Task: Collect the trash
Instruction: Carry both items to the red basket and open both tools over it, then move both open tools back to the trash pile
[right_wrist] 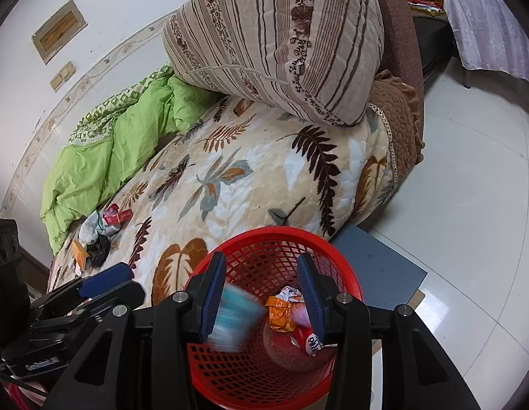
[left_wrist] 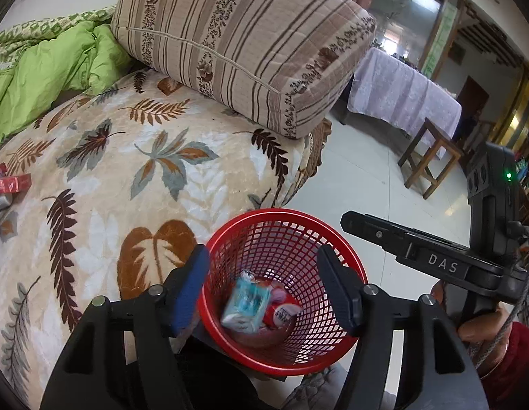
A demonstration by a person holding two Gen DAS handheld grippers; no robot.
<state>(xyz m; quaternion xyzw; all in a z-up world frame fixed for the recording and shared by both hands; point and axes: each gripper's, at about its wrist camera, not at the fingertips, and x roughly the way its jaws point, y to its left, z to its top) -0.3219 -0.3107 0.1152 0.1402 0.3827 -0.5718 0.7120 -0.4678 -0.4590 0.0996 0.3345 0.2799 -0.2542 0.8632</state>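
Note:
A red mesh basket (left_wrist: pixel 281 212) (right_wrist: pixel 278 230) stands beside the bed, right below both grippers. Inside it lie an orange wrapper (right_wrist: pixel 281 311) and a red-and-white wrapper (right_wrist: pixel 310 340) (left_wrist: pixel 281 312). A teal-and-white packet (left_wrist: pixel 245 304) (right_wrist: pixel 235 319) shows blurred within the basket's mouth, touching neither pair of pads. My left gripper (left_wrist: pixel 264 285) hangs open over the basket with nothing held. My right gripper (right_wrist: pixel 261 292) is open above it too, close beside the left one. More trash (right_wrist: pixel 97 230) lies on the bed: red packs (left_wrist: pixel 10 182), an orange box and crumpled wrappers.
The bed carries a leaf-patterned blanket (left_wrist: pixel 155 157), a striped folded quilt (left_wrist: pixel 244 44) and a green duvet (right_wrist: pixel 104 157). A grey board (right_wrist: pixel 377 270) lies on the tiled floor under the basket. A wooden stool (left_wrist: pixel 432 160) and a cloth-covered table (left_wrist: pixel 397 92) stand further off.

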